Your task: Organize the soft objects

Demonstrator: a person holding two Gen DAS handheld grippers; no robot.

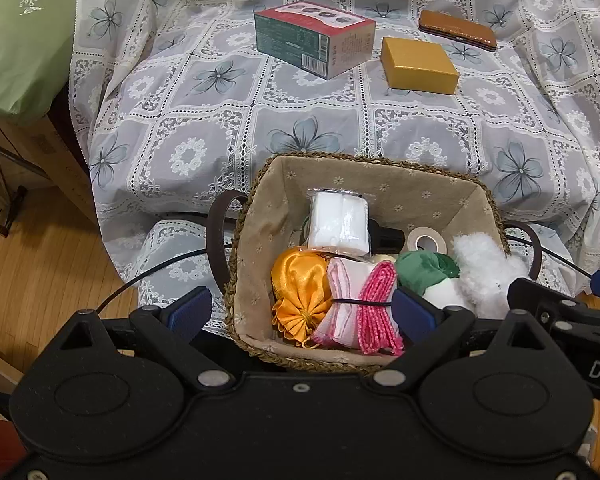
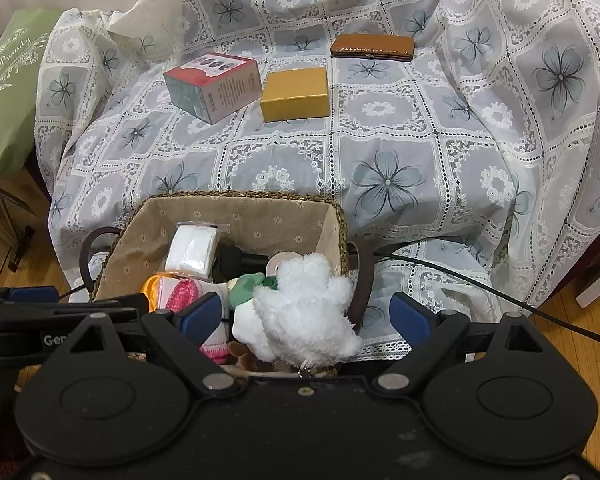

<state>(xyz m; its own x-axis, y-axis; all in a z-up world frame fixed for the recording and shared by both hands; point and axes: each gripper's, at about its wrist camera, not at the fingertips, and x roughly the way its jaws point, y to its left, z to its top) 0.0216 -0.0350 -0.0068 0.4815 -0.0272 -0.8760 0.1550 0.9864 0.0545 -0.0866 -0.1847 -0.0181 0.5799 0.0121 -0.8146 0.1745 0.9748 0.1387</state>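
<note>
The woven basket [image 1: 260, 200], lined with beige cloth, sits at the near edge of the lace-covered seat [image 1: 228, 120], packed with soft things: an orange satin pouch [image 1: 300, 292], a pink cloth bundle [image 1: 356, 304], a white wrapped pack [image 1: 338, 220], a green piece [image 1: 424, 272] and a white fluffy toy [image 1: 484, 272] against its right wall. Only the left wrist view looks straight down into the basket and shows the tape roll [image 1: 426, 242]; the right wrist view shows the fluffy toy [image 2: 308, 308] spilling over the rim. Toward the far edge lie a printed box [image 1: 316, 38], a yellow box [image 1: 418, 66] and a brown case [image 1: 458, 30], with open cloth between them and the basket. The left gripper [image 1: 300, 312] and right gripper [image 2: 306, 318] both tilt down over the basket, jaws spread wide, pinching nothing
</note>
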